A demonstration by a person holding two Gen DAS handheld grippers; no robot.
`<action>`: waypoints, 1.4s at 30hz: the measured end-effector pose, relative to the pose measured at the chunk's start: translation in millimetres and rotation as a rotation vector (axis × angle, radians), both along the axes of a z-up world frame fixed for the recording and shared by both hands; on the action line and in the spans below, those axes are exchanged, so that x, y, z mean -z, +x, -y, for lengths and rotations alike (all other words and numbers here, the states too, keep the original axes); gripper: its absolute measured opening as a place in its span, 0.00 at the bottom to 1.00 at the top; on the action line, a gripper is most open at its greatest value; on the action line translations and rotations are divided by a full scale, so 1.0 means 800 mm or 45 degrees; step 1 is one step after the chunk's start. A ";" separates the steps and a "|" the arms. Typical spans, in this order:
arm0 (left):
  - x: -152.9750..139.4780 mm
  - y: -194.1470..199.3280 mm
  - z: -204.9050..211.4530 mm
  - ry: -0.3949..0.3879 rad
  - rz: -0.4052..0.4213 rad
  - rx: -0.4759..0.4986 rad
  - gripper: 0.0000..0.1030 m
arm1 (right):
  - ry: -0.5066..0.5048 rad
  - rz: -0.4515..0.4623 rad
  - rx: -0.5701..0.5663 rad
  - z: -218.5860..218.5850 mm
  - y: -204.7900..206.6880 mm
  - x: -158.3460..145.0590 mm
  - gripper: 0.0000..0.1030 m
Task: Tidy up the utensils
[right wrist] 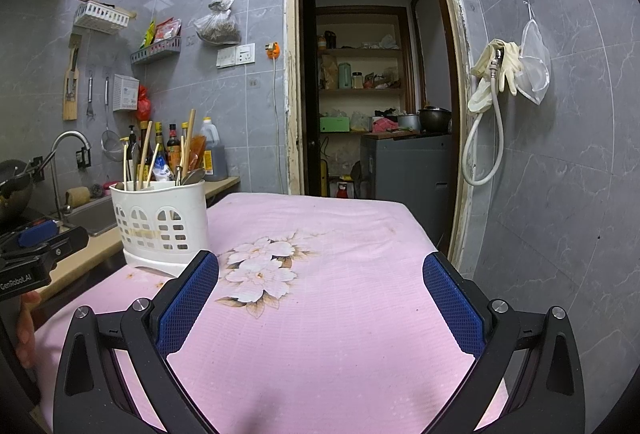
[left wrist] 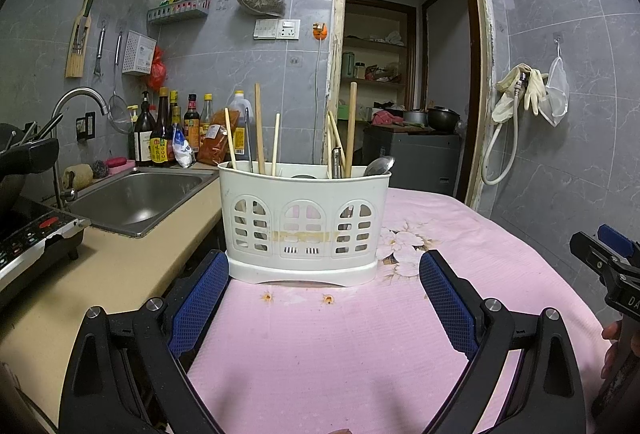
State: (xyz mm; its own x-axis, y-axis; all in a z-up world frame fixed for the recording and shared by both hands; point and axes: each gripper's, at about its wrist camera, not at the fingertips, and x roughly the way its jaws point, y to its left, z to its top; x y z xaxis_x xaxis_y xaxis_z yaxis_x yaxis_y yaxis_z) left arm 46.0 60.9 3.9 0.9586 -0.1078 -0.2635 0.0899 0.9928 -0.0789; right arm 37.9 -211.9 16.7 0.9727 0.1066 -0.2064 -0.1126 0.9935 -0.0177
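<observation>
Left wrist view: left gripper (left wrist: 324, 276) spread wide, empty, facing the white utensil holder (left wrist: 304, 226) (chopsticks (left wrist: 259, 128) and spoon (left wrist: 379, 166) upright inside) on the pink tablecloth (left wrist: 320, 346).

Right wrist view: right gripper (right wrist: 320, 280) likewise spread, empty; the holder (right wrist: 160, 224) stands at the cloth's (right wrist: 340, 314) left edge.

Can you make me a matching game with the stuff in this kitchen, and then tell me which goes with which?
Things:
1. utensil holder
2. rubber gloves
3. faucet
4. spoon

Places:
A. hanging on the wall right of the doorway
B. curving over the sink
C. standing on the pink cloth
D. poking out of the holder's right end

Pairs: 1-C, 2-A, 3-B, 4-D
</observation>
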 end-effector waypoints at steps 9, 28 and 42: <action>0.000 0.000 -0.001 0.000 0.000 0.001 0.91 | 0.002 -0.003 0.001 -0.003 -0.002 0.002 1.00; 0.006 0.000 0.002 -0.013 -0.008 0.001 0.91 | 0.003 -0.005 0.001 -0.004 -0.002 0.001 1.00; 0.004 -0.001 0.002 -0.020 -0.010 -0.001 0.91 | 0.004 -0.007 0.002 -0.005 -0.002 0.001 1.00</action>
